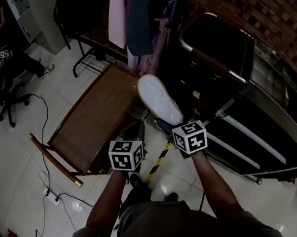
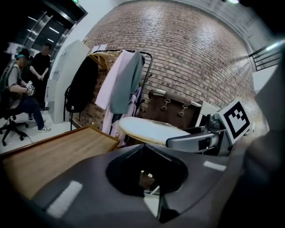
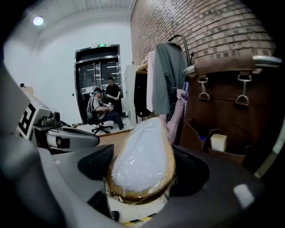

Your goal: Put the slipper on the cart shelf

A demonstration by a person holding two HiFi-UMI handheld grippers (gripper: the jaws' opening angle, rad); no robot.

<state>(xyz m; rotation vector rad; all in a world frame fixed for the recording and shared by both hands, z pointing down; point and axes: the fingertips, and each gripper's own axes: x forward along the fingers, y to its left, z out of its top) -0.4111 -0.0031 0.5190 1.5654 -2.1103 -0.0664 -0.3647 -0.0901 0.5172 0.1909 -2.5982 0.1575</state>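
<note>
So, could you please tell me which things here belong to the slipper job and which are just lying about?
Part of the job:
- slipper, held in the right gripper
- wooden cart shelf

Just about:
- hanging clothes
- office chair
- seated person

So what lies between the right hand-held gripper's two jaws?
A white plastic-wrapped slipper with a tan sole edge, clamped by the right hand-held gripper; the right gripper view shows it.
</note>
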